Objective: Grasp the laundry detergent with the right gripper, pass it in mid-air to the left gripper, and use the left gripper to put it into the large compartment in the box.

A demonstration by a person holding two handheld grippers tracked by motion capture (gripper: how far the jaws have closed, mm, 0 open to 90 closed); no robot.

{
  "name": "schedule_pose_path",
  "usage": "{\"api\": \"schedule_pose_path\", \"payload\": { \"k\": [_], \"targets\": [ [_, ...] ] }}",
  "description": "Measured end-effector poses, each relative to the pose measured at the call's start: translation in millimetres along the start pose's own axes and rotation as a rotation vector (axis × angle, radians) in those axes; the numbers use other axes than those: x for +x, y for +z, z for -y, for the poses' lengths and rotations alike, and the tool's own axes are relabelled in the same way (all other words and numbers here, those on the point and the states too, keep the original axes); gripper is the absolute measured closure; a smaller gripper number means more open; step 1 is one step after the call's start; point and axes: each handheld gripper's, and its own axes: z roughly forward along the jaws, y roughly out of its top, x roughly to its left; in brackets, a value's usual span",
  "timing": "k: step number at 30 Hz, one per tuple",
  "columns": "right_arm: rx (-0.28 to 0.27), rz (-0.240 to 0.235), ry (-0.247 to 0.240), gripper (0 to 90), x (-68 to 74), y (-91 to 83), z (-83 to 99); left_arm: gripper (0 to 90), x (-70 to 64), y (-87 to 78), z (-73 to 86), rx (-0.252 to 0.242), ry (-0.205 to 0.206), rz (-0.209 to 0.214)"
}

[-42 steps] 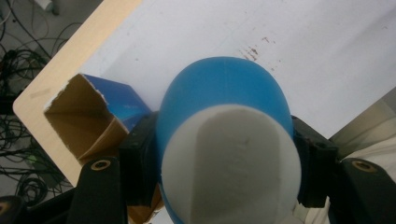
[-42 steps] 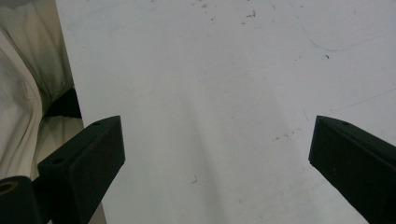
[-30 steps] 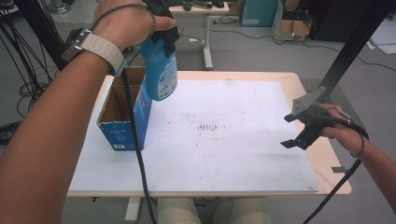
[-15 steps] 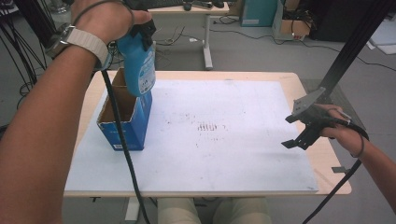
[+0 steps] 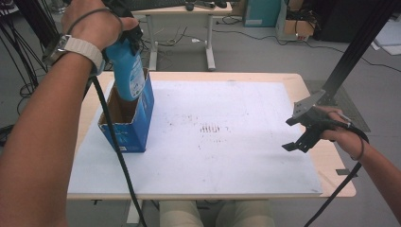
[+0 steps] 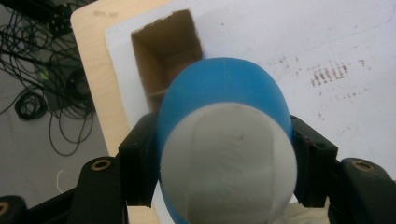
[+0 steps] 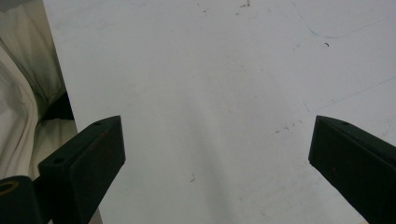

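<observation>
Two tongs — left tongs [image 6: 224,154] clenched on blue bottle [image 5: 126,71] above open box [image 5: 127,118], right tongs [image 7: 215,154] spread wide.

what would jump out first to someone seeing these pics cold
The blue bottle at upper left, clamped in the left gripper, its lower end at the open top of the blue box. That box stands near the left edge of the white board. At the right edge, the right gripper hangs with its jaws open and nothing between them.
</observation>
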Motion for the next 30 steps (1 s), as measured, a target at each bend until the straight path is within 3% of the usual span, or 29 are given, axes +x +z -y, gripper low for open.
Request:
{"api": "schedule_pose_path", "payload": {
  "k": [13, 30],
  "targets": [
    [-0.002, 0.0, 0.003, 3.6, -0.5, 2.0, -0.1, 37.6, 23.5, 28.5, 12.6, 0.005, -0.131, -0.012],
    [0.002, 0.0, -0.001, 3.6, -1.0, 5.0, -0.4, 37.6, 35.5, 61.5, 23.7, 0.011, -0.187, -0.026]
  ]
}}
